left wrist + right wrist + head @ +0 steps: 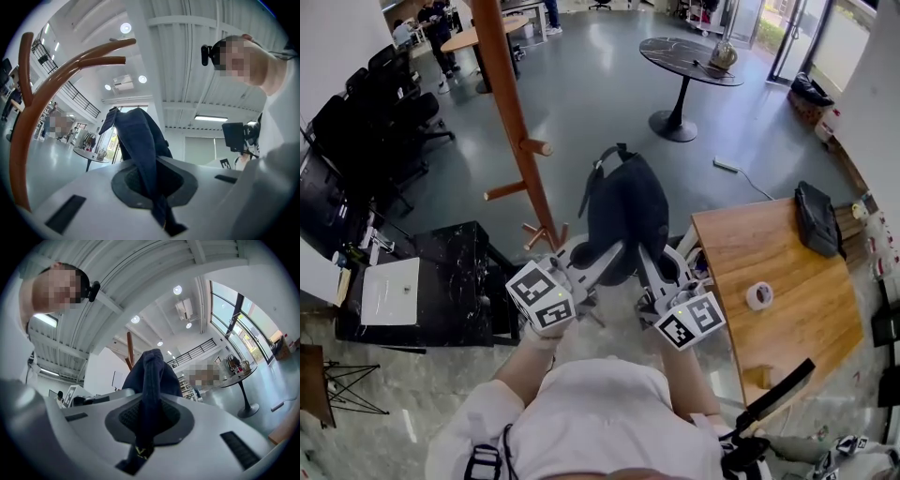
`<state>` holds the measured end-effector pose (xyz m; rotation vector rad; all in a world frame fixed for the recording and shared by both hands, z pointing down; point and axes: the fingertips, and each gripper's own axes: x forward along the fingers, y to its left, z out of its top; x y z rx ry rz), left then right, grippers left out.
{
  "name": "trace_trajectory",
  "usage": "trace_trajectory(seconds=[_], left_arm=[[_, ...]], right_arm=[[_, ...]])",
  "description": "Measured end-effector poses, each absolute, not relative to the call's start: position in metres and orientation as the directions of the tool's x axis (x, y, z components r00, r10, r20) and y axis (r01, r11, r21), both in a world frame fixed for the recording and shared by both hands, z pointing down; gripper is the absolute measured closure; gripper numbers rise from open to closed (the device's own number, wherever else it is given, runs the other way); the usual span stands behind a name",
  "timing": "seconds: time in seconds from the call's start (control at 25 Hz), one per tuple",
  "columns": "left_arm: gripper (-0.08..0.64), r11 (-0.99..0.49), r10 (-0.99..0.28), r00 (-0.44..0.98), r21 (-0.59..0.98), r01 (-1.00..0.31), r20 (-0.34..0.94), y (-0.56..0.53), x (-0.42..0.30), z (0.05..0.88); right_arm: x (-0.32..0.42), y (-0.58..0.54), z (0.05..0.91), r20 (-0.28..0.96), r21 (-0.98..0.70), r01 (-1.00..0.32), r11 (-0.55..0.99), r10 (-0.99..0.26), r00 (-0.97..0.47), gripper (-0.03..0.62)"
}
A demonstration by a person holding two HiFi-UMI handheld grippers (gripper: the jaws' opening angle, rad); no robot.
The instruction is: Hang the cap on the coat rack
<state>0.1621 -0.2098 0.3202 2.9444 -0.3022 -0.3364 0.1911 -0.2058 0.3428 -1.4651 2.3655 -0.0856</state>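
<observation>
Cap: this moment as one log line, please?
cap: not hung | left gripper: shut on cap | right gripper: shut on cap | coat rack: beside cap

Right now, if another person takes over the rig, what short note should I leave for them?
Left gripper: shut on the cap, pinching its dark fabric.
Right gripper: also shut on the cap, on the other side.
Where: the cap is held up between the two grippers, in front of the person. The coat rack stands just to its left and appears apart from it.
Done: the cap is gripped and lifted.
Left: bring the cap to a peg, hook it on, then open both grippers.
</observation>
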Motion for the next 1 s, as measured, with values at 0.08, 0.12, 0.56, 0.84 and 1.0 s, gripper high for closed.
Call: trace_trajectory(seconds=[0.08,0.12,0.56,0.84,1.0], left_arm=[[0.549,-0.971,-0.208,0.952,0.16,-0.175,-0.223,-0.211,0.161,0.308],[0.549,-0.974,-0.203,0.951,0.148,-0.171,-0.232,-0.21,0.16,0.303],[0.549,-0.979,-0.187,0.933,-0.019,-0.203,-0.308,-0.199,0.142,0.234],[0.549,-0.959,-0.237,0.914,-0.074,-0.275,-0.328,-0.2,0.113,0.207],[0.549,-0.945,-0.263,0.906,-0.099,-0.311,-0.332,-0.198,0.101,0.2]], right_arm=[[0.19,-0.207,0.33,-0.283,-0.216,-0.861,0.46,-0.874,-0.395,0.549],[0.189,-0.206,0.325,-0.293,-0.207,-0.865,0.458,-0.872,-0.392,0.549],[0.169,-0.2,0.255,-0.398,-0.08,-0.862,0.501,-0.809,-0.433,0.549],[0.137,-0.206,0.227,-0.421,-0.027,-0.826,0.563,-0.756,-0.502,0.549],[0.124,-0.208,0.22,-0.433,-0.014,-0.806,0.591,-0.731,-0.528,0.549]])
